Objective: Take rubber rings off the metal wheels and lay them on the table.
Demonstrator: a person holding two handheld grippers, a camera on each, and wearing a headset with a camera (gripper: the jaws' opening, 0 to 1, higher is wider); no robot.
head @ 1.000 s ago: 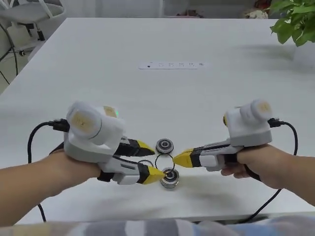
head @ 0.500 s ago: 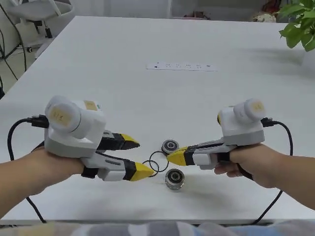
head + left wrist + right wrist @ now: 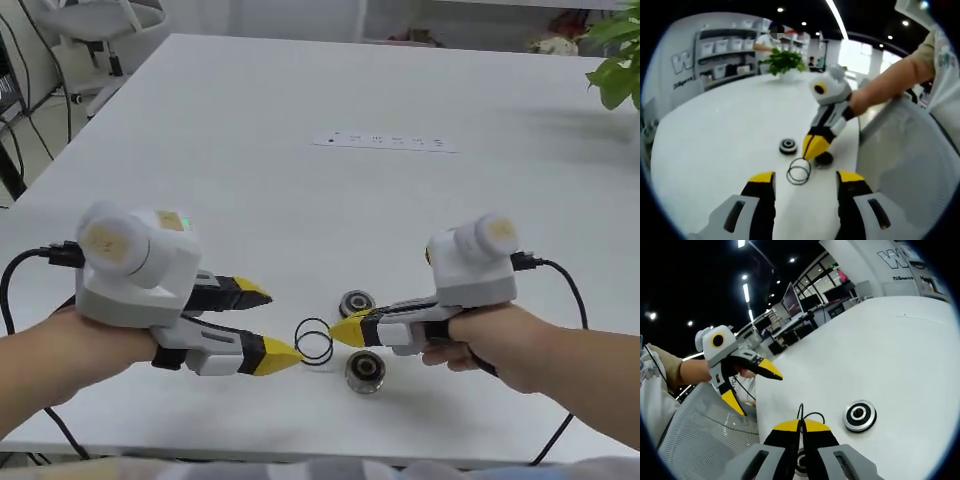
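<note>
Two small metal wheels lie near the table's front edge, one farther back (image 3: pixel 357 303) and one nearer (image 3: pixel 365 370). My right gripper (image 3: pixel 338 330) is shut on a thin black rubber ring (image 3: pixel 313 342), which shows as two overlapping loops just left of the wheels, low over the table. The right gripper view has the ring (image 3: pixel 810 416) leaving the closed tips (image 3: pixel 800 426), with a wheel (image 3: pixel 859 415) to the right. My left gripper (image 3: pixel 268 325) stands open, left of the ring and apart from it. The left gripper view shows the ring (image 3: pixel 799 172) ahead between its jaws (image 3: pixel 806 176).
A white power strip (image 3: pixel 385 142) lies mid-table, well behind the work. A green plant (image 3: pixel 618 55) stands at the far right corner, and an office chair (image 3: pixel 85 20) stands beyond the far left corner. The front table edge (image 3: pixel 300 440) is close below the wheels.
My left gripper has drawn back to the left, off the nearer wheel, and stands open. The right gripper keeps the ring, which is now off the wheel and to its left. The head camera has shifted.
</note>
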